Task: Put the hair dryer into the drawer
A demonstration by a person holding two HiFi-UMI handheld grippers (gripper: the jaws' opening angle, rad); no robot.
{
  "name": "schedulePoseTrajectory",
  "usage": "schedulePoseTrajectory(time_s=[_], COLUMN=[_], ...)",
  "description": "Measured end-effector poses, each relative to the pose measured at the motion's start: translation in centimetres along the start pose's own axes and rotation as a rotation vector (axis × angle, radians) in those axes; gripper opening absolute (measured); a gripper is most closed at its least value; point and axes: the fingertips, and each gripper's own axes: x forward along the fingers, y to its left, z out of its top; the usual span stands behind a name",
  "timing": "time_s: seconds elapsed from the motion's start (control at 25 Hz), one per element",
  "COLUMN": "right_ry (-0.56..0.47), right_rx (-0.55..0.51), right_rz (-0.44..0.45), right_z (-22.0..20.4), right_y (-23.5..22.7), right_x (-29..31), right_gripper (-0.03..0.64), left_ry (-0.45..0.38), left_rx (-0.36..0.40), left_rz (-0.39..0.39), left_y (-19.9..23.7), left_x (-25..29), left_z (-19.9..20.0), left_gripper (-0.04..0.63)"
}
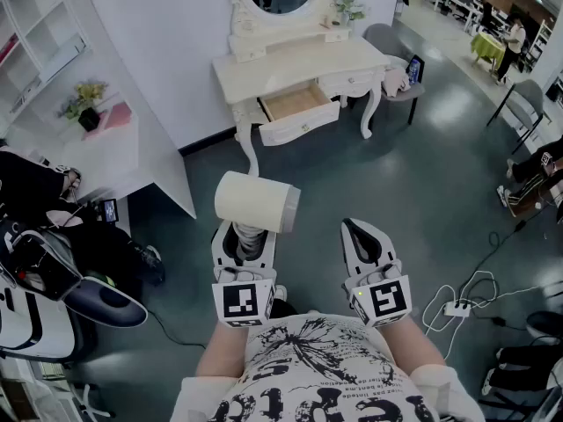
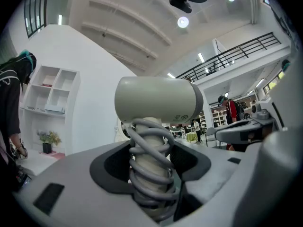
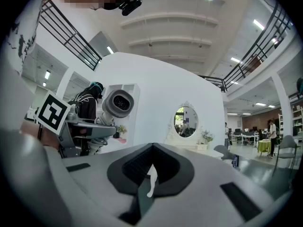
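A cream hair dryer stands upright in my left gripper, its barrel lying crosswise above the jaws. In the left gripper view the handle, wound with its grey cord, sits between the dark pads, which press on it from both sides; the barrel fills the middle. My right gripper is held level beside it, shut and empty, its pads meeting at a thin seam. The open wooden drawer of the white dressing table lies ahead, across the grey floor. The hair dryer shows at left in the right gripper view.
A white shelf unit with a small plant juts in at the left. A person in black sits by it. A grey chair stands right of the dressing table. Cables and a power strip lie on the floor at right.
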Motion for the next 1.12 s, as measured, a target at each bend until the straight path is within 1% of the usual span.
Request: schedulePoseTrajectory(time_s=[0.44,0.72,0.92,1.12], right_ry=[0.017,0.02,0.052,0.068], right_rx=[0.024,0.055,0.077,0.06], right_rz=[0.001,-0.012,-0.015,-0.025], right_z=[-1.4,-2.7,-4.2,-4.5], right_y=[-2.4,-3.3,-4.0,-5.4], right_x=[-0.8,-1.0,0.8,5.1], right_gripper=[0.017,0.017,0.017,0.017], left_ry=[-0.001,0.038,0.052,0.054], left_rx=[-0.024,-0.029,-0.035,-0.04], left_rz=[0.01,0.019,0.019,0.001], left_y=[-2.0,-2.3,-1.3,1.0], left_x=[0.9,1.0,2.9,7.0], left_z=[-0.5,-2.0,-3.1,-4.0], left_gripper=[0.255,0.255,0.255,0.255])
